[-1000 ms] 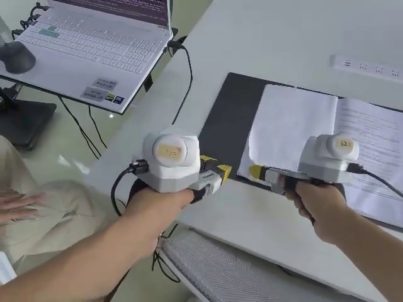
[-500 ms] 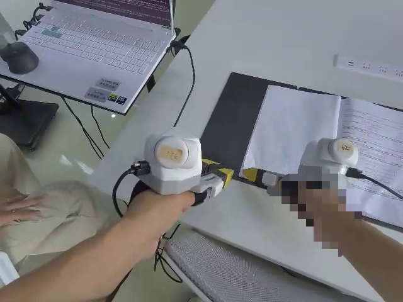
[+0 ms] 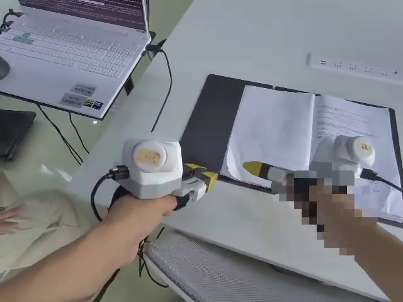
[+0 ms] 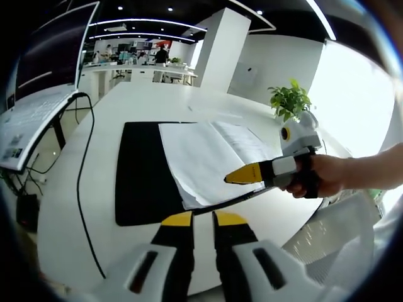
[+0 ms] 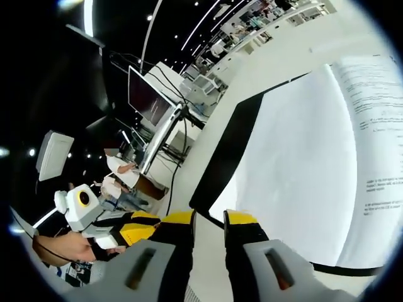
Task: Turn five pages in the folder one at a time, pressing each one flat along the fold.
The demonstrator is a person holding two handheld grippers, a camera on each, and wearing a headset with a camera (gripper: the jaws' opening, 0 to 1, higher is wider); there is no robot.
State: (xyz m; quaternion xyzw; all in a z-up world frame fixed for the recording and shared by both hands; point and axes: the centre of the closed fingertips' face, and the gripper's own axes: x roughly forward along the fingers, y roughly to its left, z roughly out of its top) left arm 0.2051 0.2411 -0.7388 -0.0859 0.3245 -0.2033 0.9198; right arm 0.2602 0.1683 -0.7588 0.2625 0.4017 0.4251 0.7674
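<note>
Hovering closed over the open folder (image 3: 208, 119), the right gripper (image 3: 252, 168) points toward the closed left gripper (image 3: 211, 177).

The left gripper (image 3: 208, 177) and right gripper (image 3: 250, 168) had white rounded housings, yellow-tipped fingers (image 4: 178, 219) and black cables (image 3: 101, 187); the trousers (image 3: 44, 217) seemed beige.

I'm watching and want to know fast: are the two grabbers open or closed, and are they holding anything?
Left gripper: fingers closed, holding nothing.
Right gripper: fingers closed, holding nothing.
</note>
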